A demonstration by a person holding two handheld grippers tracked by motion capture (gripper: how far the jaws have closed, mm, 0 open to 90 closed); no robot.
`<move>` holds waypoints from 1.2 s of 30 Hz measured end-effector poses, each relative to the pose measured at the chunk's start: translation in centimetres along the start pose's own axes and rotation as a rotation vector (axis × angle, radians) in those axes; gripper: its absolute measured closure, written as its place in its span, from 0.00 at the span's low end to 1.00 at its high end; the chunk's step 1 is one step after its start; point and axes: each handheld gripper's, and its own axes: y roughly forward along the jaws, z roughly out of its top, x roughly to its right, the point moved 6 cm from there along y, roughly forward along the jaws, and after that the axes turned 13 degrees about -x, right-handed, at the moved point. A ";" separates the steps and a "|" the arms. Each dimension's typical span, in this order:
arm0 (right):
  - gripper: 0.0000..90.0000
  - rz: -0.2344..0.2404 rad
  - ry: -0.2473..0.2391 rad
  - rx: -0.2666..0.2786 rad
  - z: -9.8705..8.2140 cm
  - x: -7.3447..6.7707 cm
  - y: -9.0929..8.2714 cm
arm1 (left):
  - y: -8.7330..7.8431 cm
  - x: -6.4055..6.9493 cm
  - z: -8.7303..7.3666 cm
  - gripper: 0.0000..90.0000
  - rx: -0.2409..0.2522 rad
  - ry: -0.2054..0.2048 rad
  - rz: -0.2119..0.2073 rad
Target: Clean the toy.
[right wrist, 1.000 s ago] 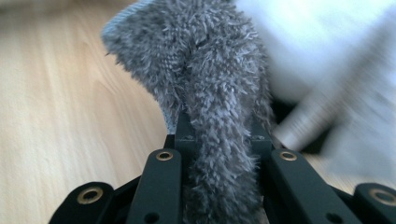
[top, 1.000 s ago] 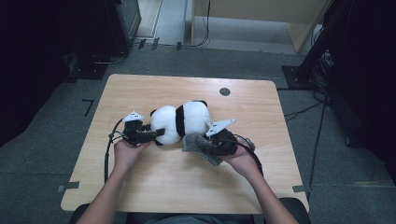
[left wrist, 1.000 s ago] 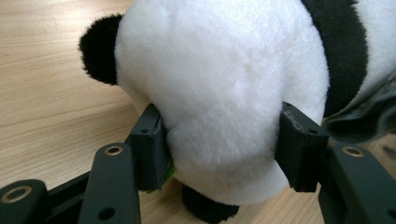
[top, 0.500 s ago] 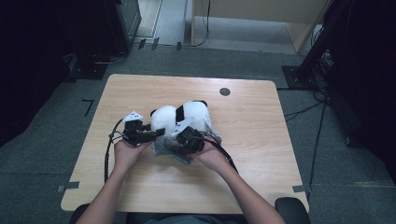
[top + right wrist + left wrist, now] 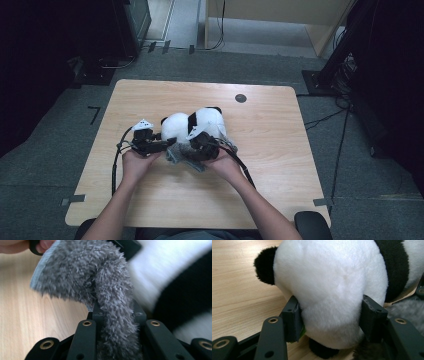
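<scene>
Lower centre of the high view: the right gripper (image 5: 192, 149) is clenched on a shaggy grey cloth (image 5: 100, 287), which is pinched between its jaws and held against the toy's near side. Just left, the left gripper (image 5: 167, 144) grips the head of the plush panda (image 5: 192, 125), its pads (image 5: 292, 318) pressing into the white fur. The panda lies mid-table (image 5: 280, 165). Judgement: both grasps are secured and the cloth is at the toy, but wrapping or wiping appears barely begun.

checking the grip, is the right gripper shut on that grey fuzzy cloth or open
Shut on it. In the right gripper view the grey cloth is pinched into a narrow strip between the jaws of the right gripper, beside the toy panda.
</scene>
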 end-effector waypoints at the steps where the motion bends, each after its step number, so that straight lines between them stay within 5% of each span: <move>1: 0.81 -0.005 0.010 -0.001 -0.3 0.2 -0.3 | 0.0 0.0 0.0 0.48 0.002 0.000 0.000; 23: 0.80 -0.097 0.098 -0.007 -8.5 4.7 -5.4 | 0.1 0.0 0.0 0.48 0.004 -0.004 -0.005; 36: 0.81 -0.158 0.279 0.002 -11.7 9.6 -6.5 | 0.1 0.0 0.0 0.48 0.003 -0.006 -0.006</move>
